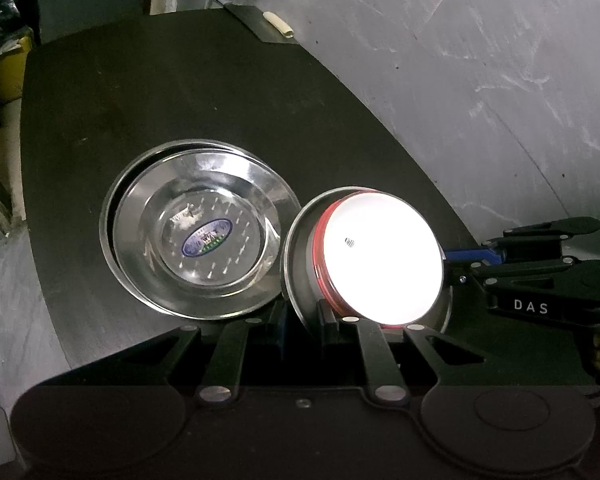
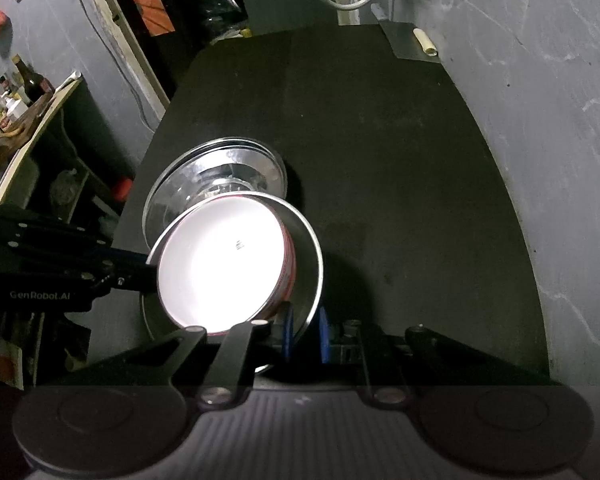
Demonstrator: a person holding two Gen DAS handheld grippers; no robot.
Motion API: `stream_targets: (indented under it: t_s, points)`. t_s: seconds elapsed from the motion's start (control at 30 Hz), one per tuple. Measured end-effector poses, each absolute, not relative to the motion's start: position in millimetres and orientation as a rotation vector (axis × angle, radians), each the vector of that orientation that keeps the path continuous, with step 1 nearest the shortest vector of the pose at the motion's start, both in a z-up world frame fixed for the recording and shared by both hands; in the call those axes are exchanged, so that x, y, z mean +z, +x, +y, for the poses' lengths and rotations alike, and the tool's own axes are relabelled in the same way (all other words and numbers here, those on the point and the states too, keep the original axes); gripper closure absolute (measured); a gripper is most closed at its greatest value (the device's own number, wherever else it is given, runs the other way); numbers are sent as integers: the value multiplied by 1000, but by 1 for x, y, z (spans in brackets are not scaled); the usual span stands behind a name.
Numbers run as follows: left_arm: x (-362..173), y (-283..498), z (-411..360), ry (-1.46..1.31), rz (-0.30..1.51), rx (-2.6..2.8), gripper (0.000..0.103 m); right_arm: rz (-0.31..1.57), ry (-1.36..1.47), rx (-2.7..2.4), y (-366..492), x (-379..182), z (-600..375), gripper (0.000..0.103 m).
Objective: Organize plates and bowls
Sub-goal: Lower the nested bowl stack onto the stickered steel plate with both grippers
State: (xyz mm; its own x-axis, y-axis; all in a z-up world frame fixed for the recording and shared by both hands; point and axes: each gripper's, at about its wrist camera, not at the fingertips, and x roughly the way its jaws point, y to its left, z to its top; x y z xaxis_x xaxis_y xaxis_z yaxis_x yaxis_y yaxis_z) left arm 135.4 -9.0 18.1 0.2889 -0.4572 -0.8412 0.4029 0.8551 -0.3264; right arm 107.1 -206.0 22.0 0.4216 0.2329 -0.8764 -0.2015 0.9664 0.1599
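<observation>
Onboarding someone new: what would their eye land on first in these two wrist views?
The glaring white bowl, overexposed, sits in a steel plate that both hand-held grippers pinch by the rim, tilted, above the dark table. Beside it, on the table, lies a stack of shiny steel plates with a blue oval sticker.

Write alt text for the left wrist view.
Both grippers, the left gripper and the right gripper, clamp the rim of a steel plate holding a white bowl, beside stacked steel plates on a dark table.
</observation>
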Motion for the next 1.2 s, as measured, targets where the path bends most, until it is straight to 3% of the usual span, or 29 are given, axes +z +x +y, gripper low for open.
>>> stream_targets:
  t_s: [1.2]
  points:
    - [50,124,23,-81,1113,-478,89,1092,-20,362,150,26,-177,87]
